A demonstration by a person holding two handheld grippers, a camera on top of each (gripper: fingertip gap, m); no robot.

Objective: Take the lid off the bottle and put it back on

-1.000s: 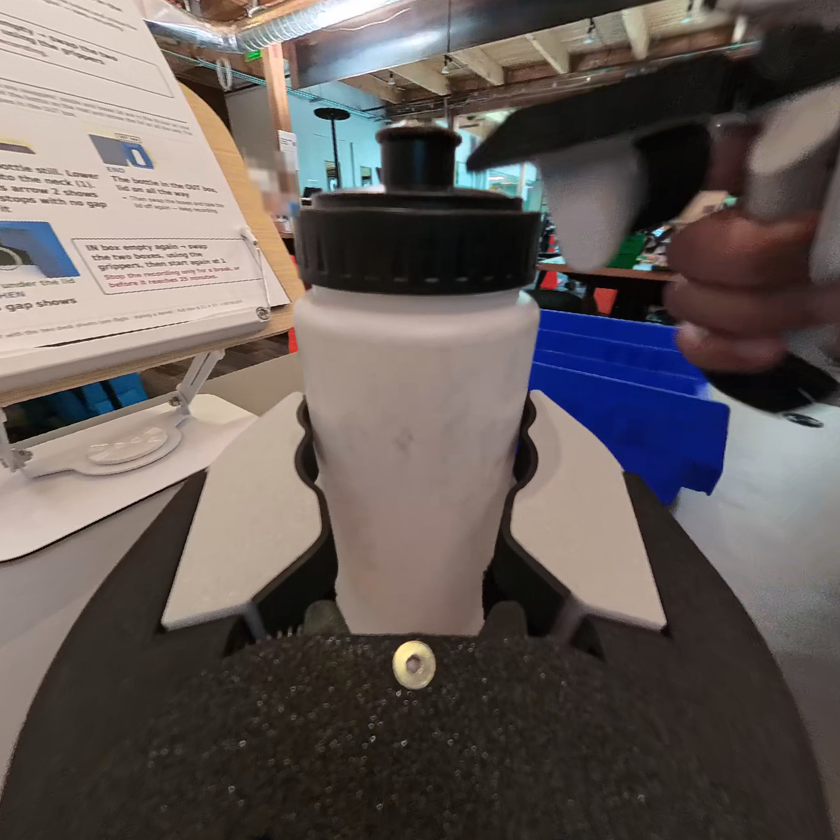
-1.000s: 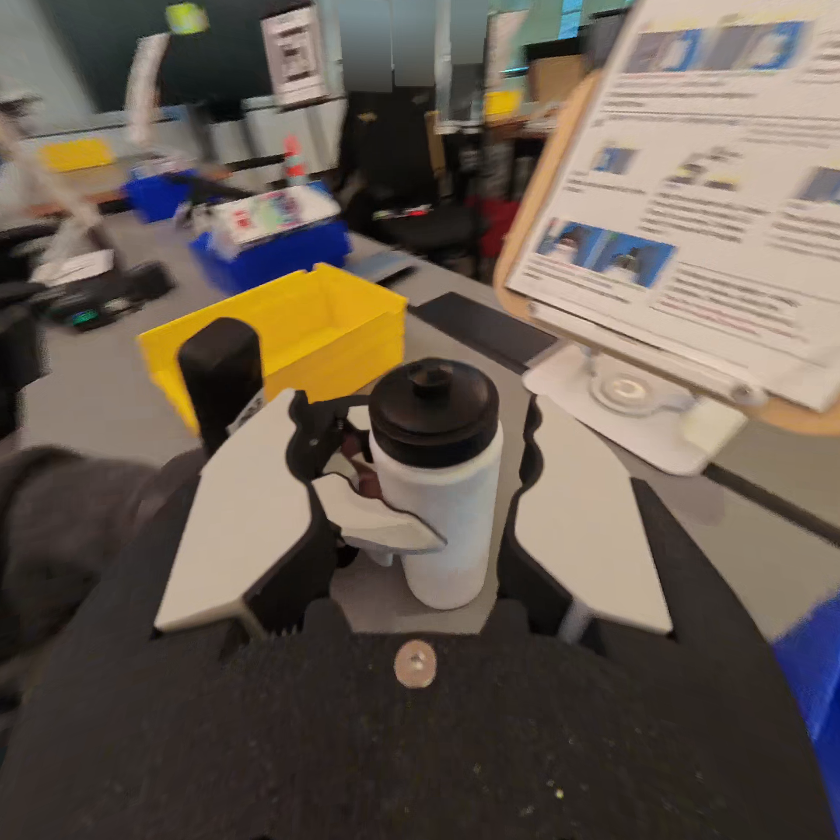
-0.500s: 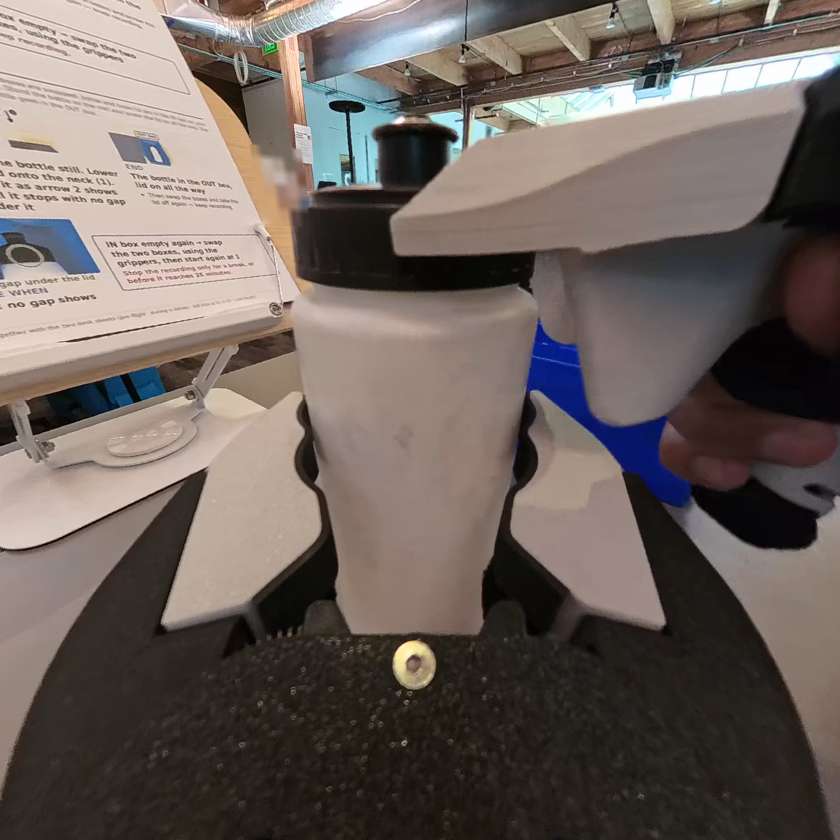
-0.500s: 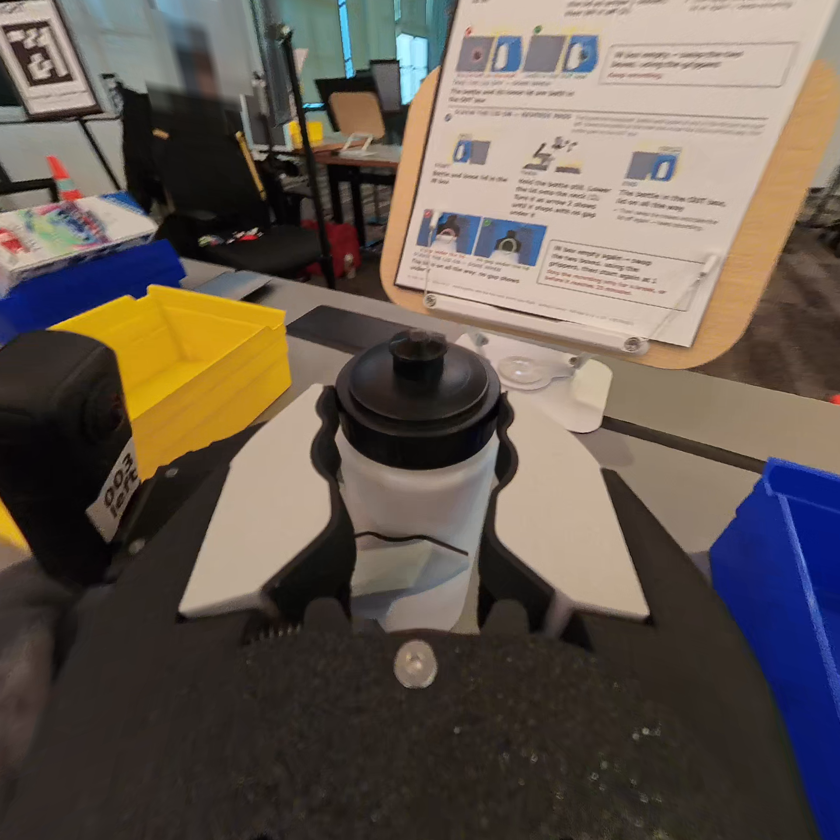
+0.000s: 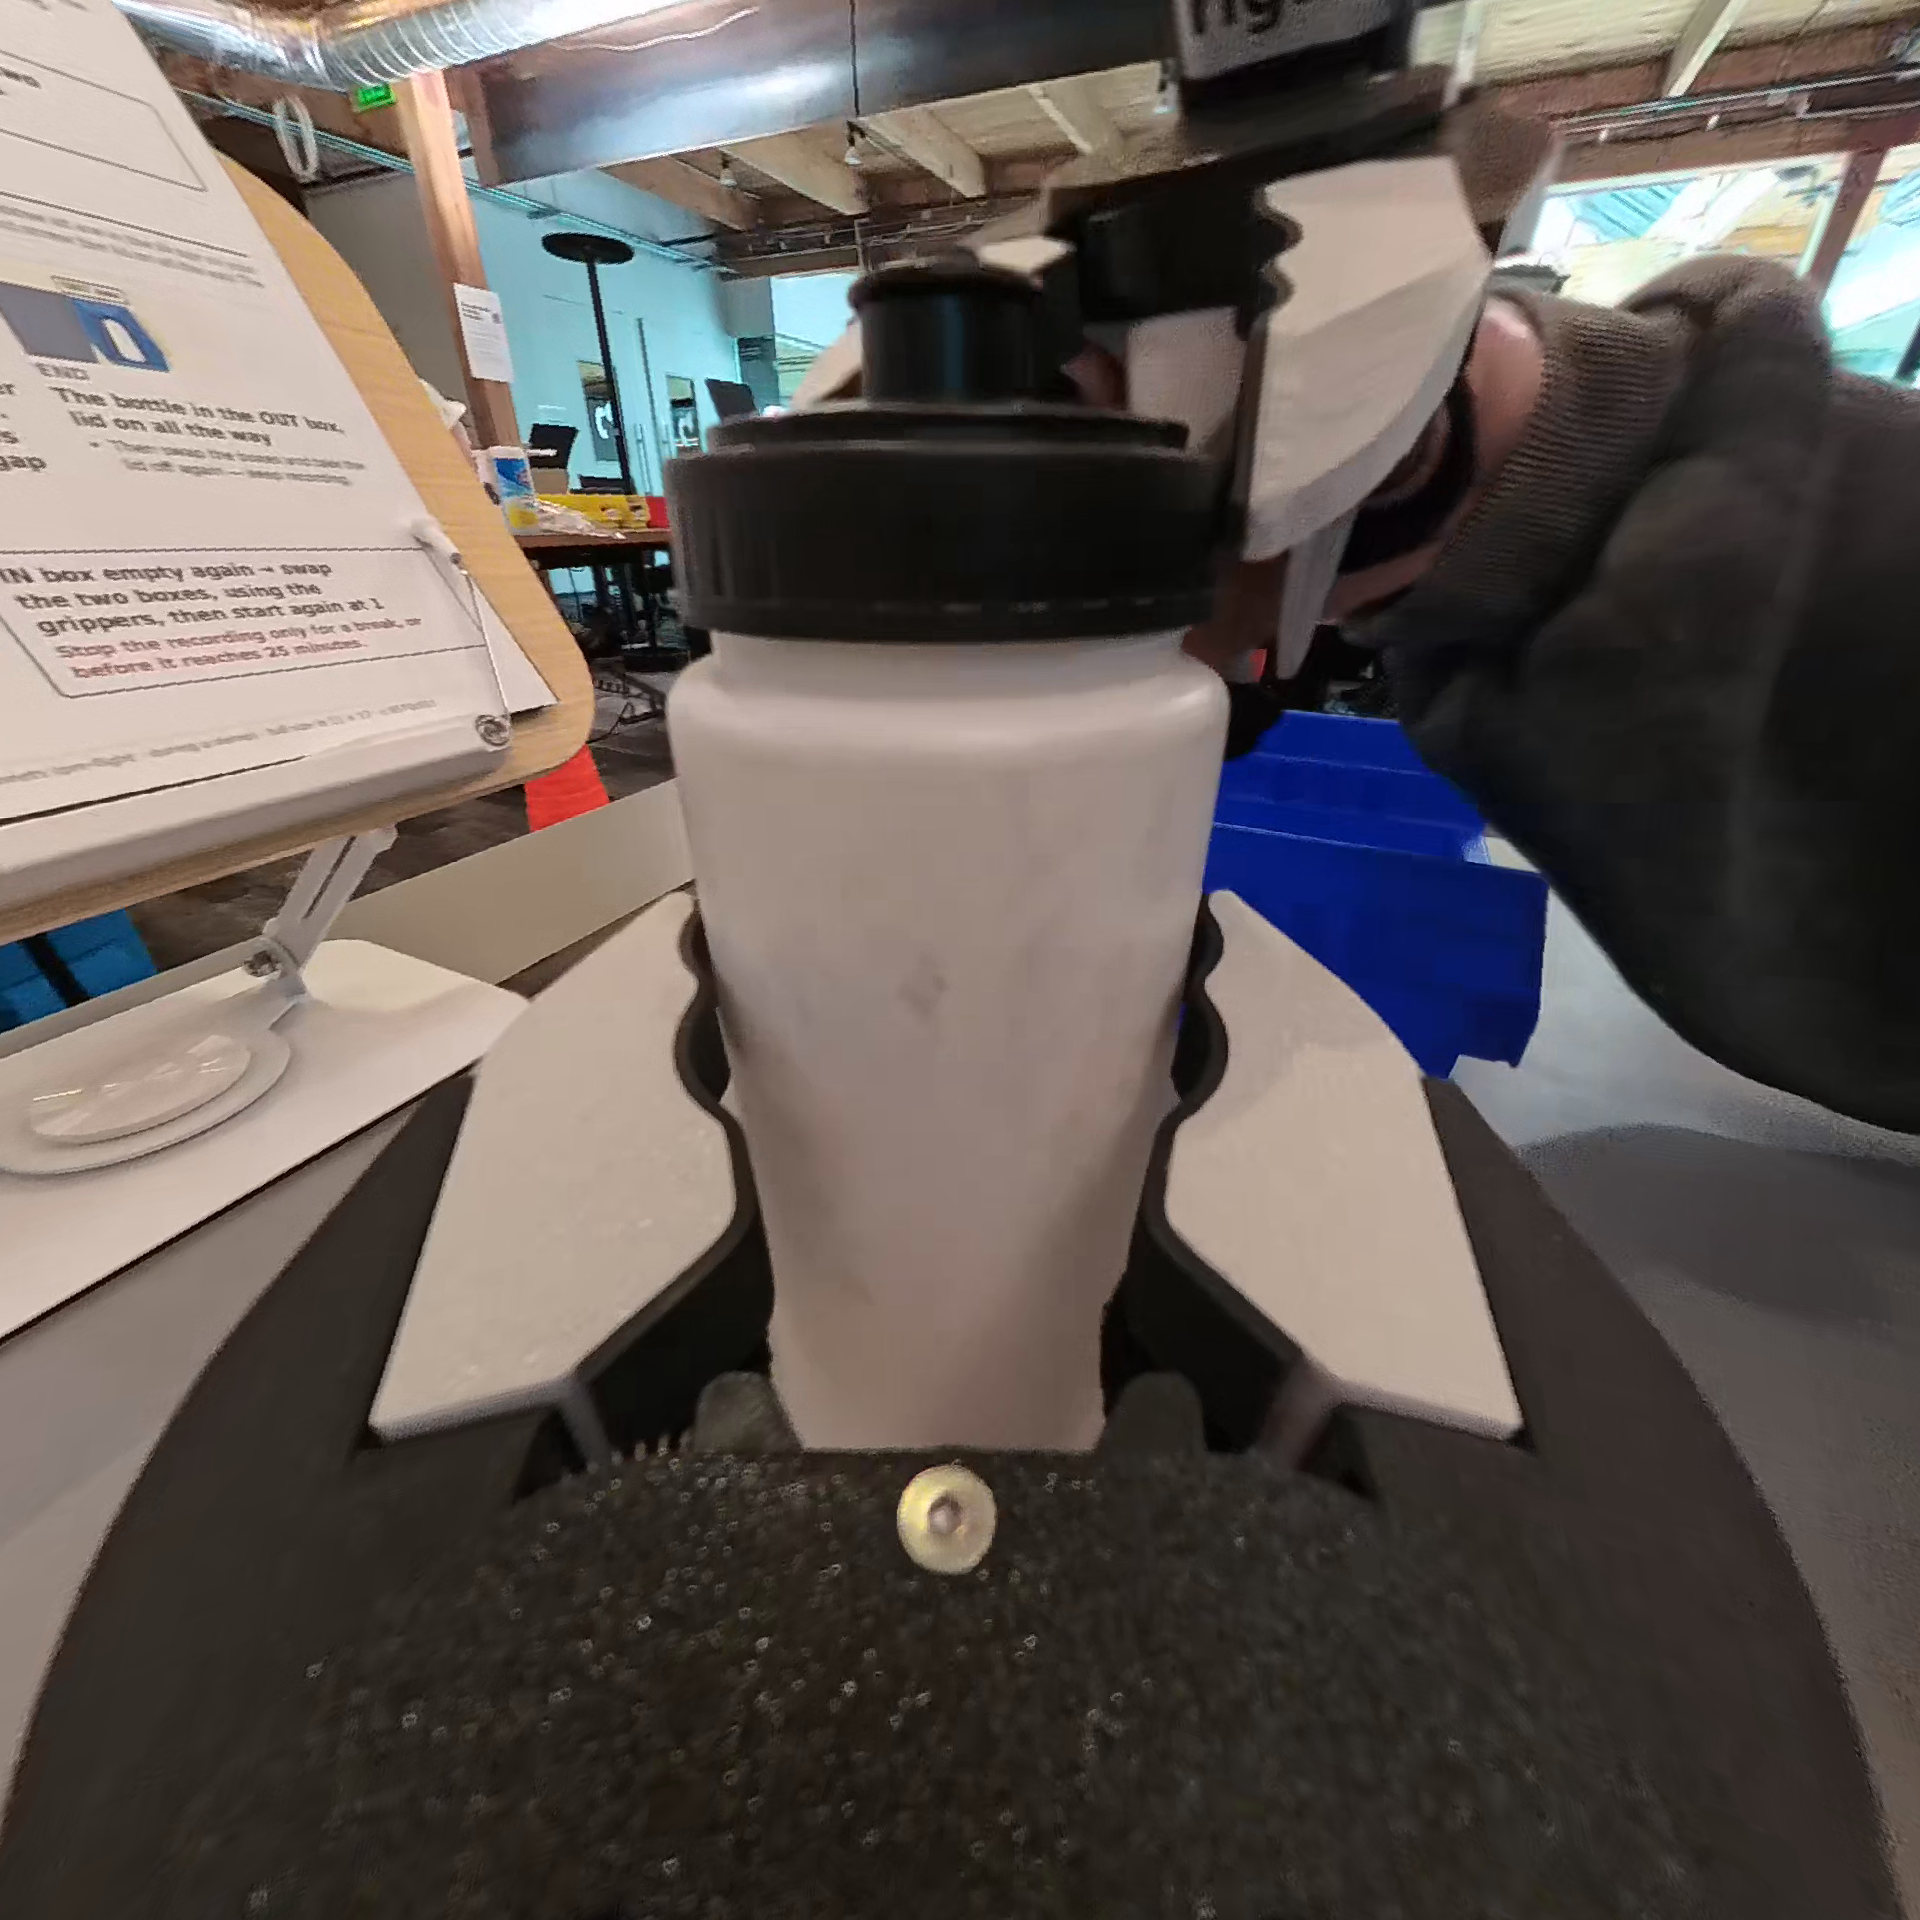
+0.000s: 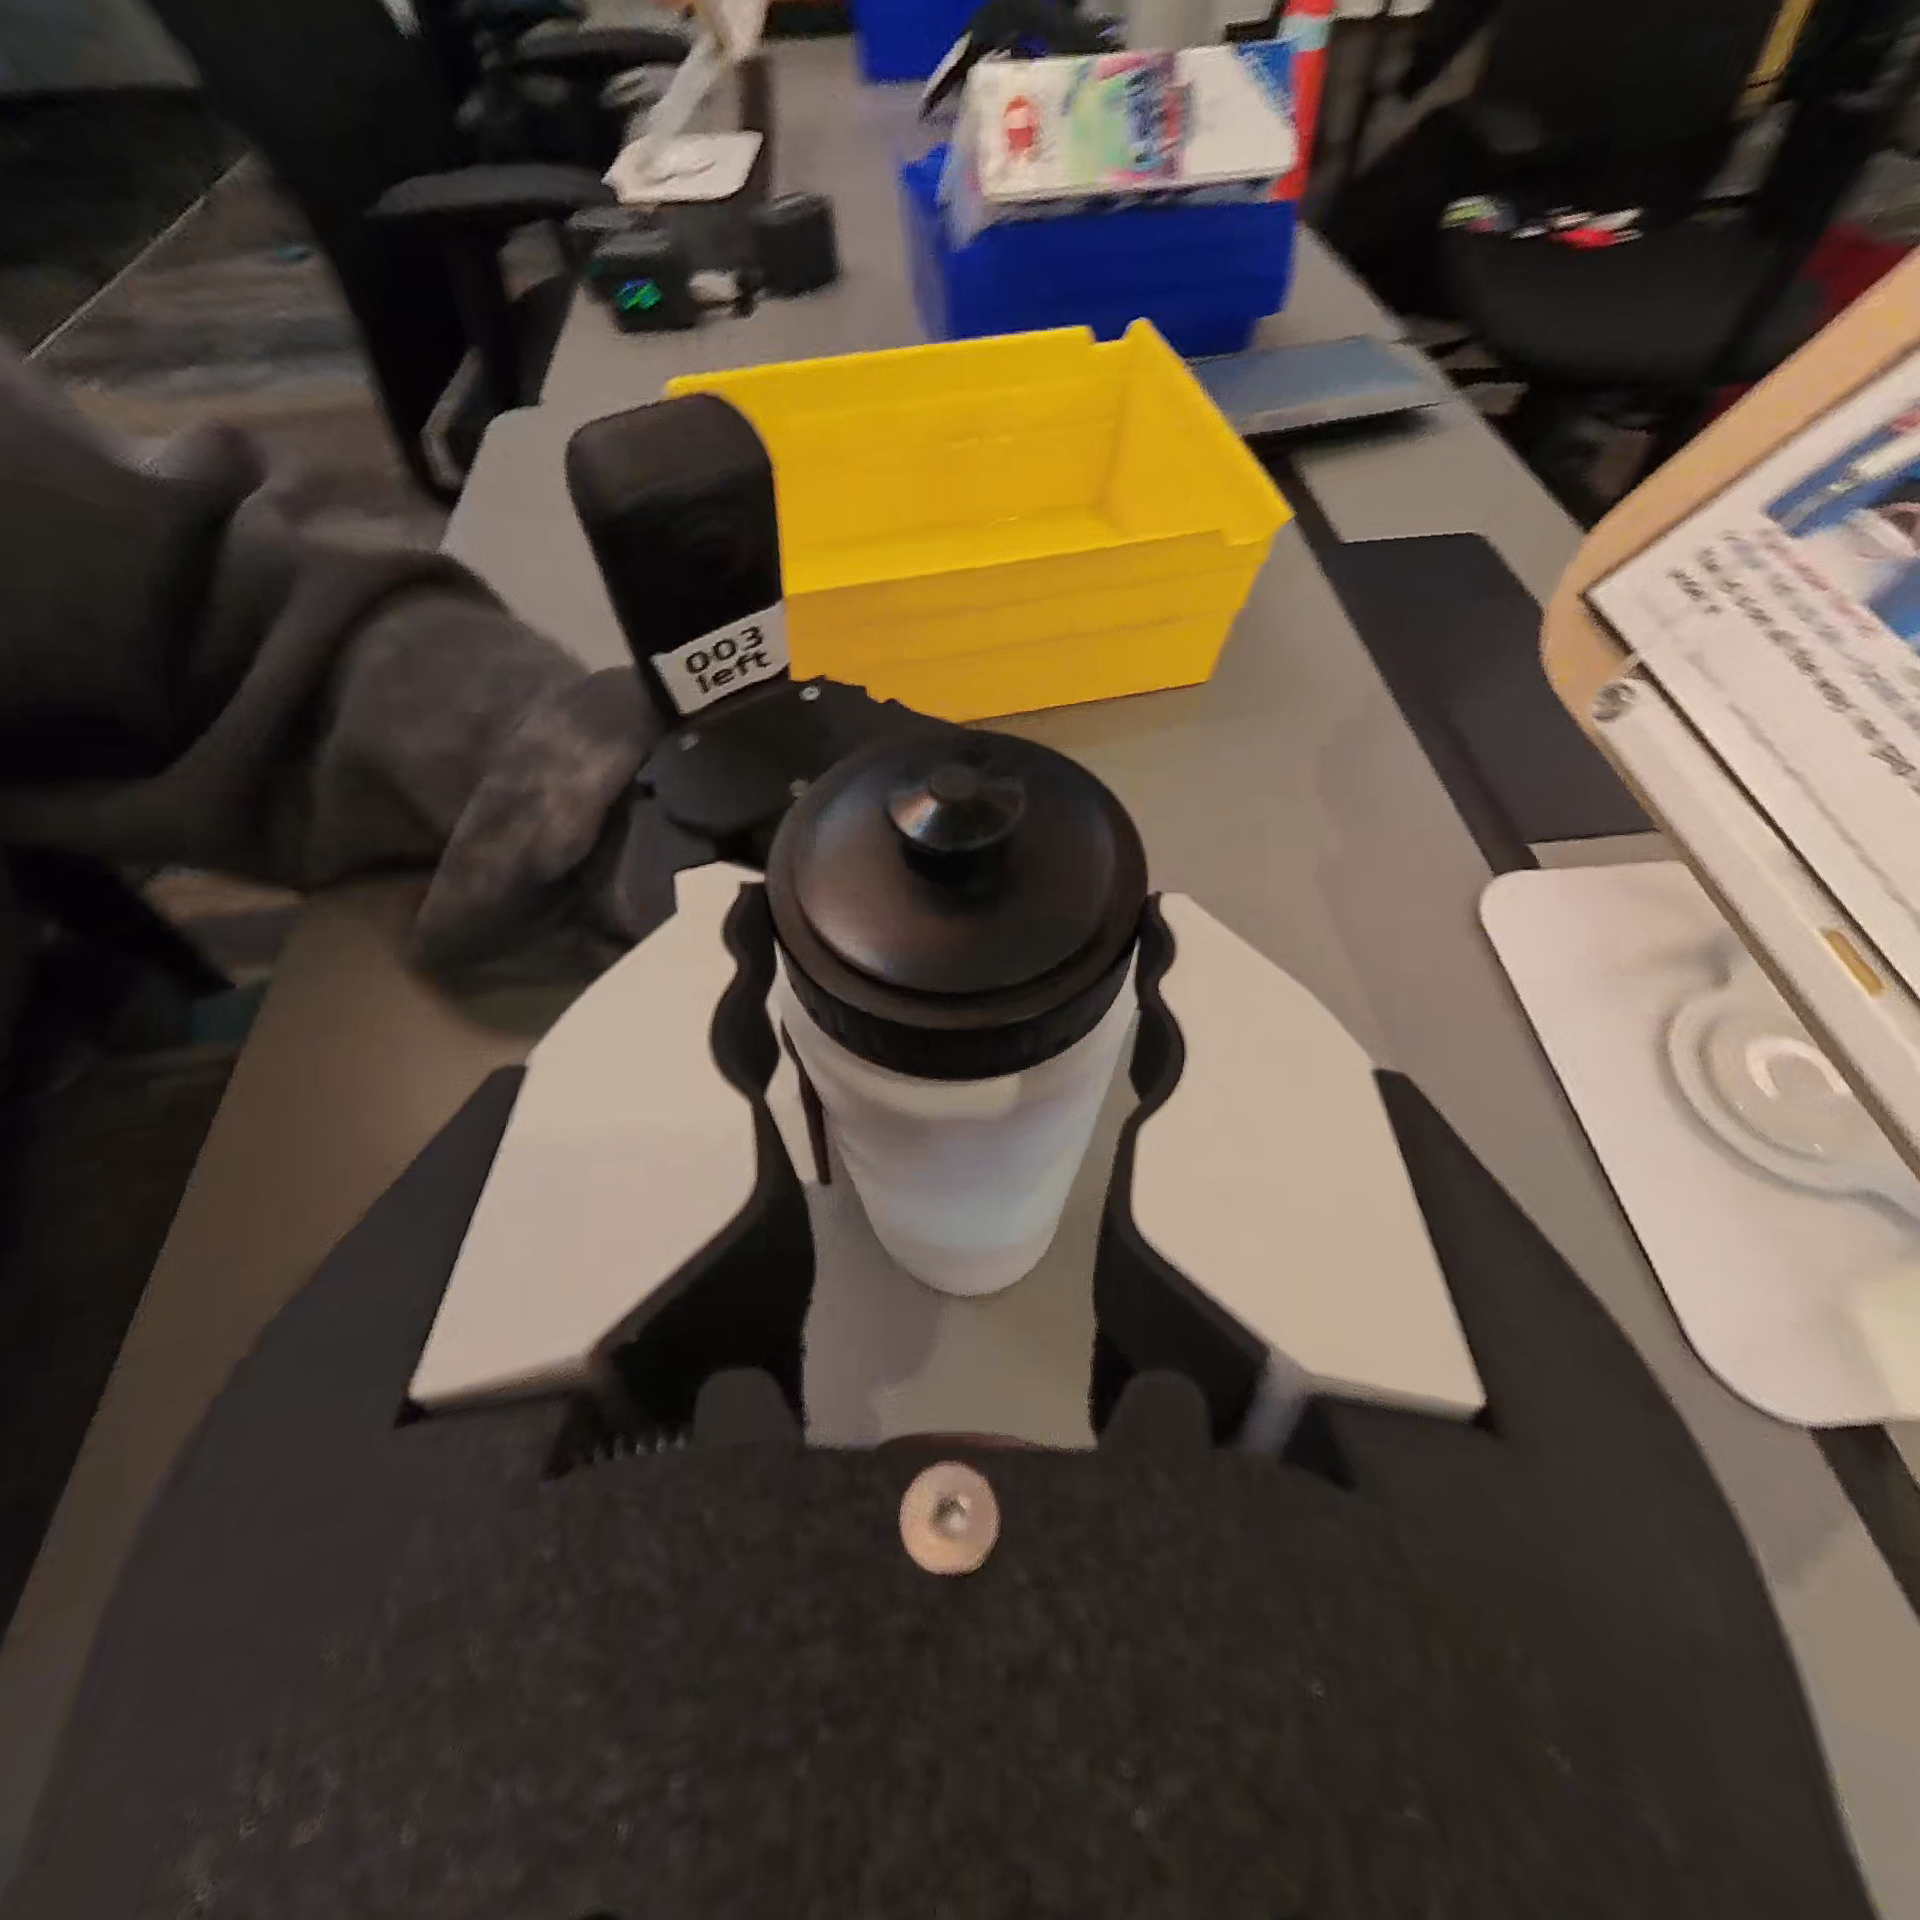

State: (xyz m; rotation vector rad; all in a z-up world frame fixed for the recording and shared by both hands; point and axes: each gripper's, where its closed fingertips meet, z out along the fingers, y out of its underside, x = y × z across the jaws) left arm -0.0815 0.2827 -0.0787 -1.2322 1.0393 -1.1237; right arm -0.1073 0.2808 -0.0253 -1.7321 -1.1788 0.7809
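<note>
A white bottle (image 5: 935, 987) with a black screw lid (image 5: 935, 530) stands upright on the grey table. My left gripper (image 5: 951, 914) is shut on the bottle's body below the shoulder. My right gripper (image 6: 948, 904) comes from above and is shut on the lid (image 6: 883, 935), one finger on each side of its rim. In the left wrist view the right gripper (image 5: 1122, 353) sits over the lid, one white finger (image 5: 1351, 364) at the lid's right edge. The bottle (image 6: 956, 1174) below the lid shows in the right wrist view. The lid sits on the bottle with no gap showing.
An empty yellow bin (image 6: 997, 540) stands behind the bottle. A blue bin (image 5: 1351, 894) is at the right. An instruction board on a white stand (image 5: 208, 520) is at the left, with its base plate (image 6: 1662, 1122). A person's grey sleeve (image 5: 1714, 675) reaches in from the right.
My right gripper came down over the lid, closed on it and turned: its view swung from the board round to the yellow bin. The left gripper kept holding the bottle still.
</note>
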